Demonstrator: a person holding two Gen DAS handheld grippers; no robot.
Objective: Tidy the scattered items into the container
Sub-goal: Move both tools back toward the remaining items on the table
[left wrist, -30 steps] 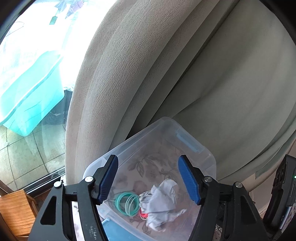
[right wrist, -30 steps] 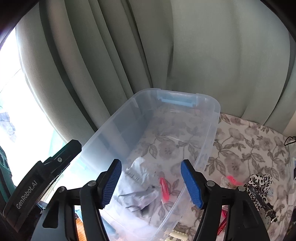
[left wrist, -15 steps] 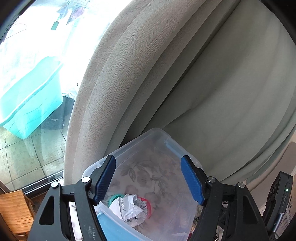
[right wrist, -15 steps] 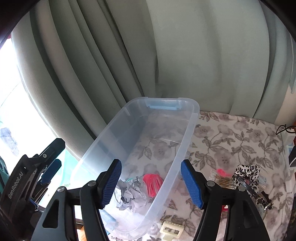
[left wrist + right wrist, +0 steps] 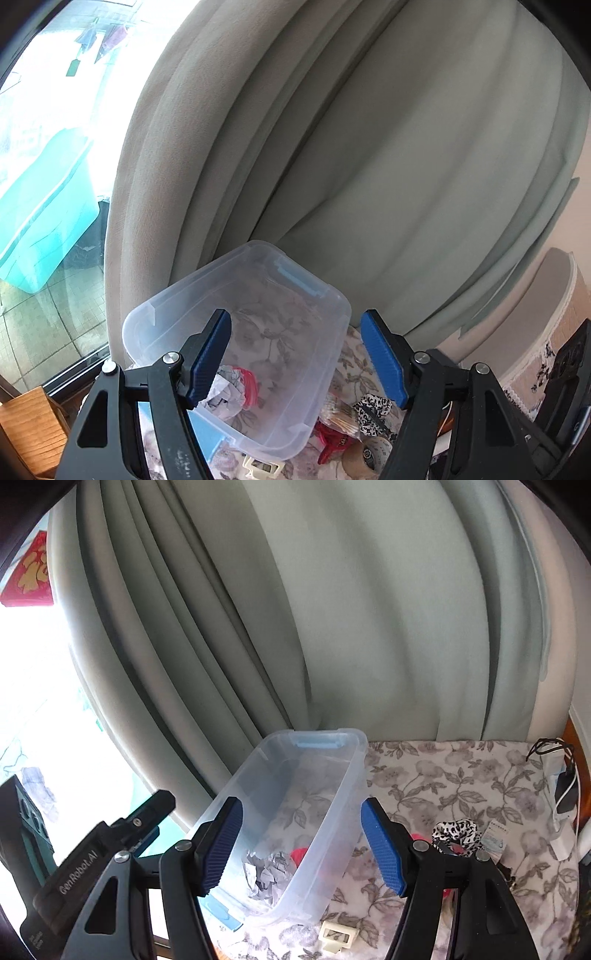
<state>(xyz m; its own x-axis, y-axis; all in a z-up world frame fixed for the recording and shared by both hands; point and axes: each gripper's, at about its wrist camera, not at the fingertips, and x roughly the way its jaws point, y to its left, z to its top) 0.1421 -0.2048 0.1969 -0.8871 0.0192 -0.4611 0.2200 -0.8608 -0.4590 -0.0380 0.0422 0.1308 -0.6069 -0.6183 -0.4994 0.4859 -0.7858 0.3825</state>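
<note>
A clear plastic container (image 5: 332,347) (image 5: 354,786) stands on a floral cloth. Inside lie crumpled paper (image 5: 229,391) (image 5: 267,875) and a red item (image 5: 249,380) (image 5: 299,854). My left gripper (image 5: 295,358) is open and empty above the container. My right gripper (image 5: 301,845) is open and empty above the container's near end. Beside the container lie a leopard-print scrunchie (image 5: 373,406) (image 5: 458,832), a red clip (image 5: 332,439), a tape roll (image 5: 369,454) and a cream clip (image 5: 338,938) (image 5: 262,469).
Grey-green curtains (image 5: 332,627) hang close behind the container. A window (image 5: 48,184) is to the left, with a teal tub (image 5: 40,218) outside. A power strip with cables (image 5: 561,794) lies at the cloth's right edge. A small packet (image 5: 495,834) lies near the scrunchie.
Both grippers have pulled up and back from the container, so more of it and the cloth shows. Both stay open and empty.
</note>
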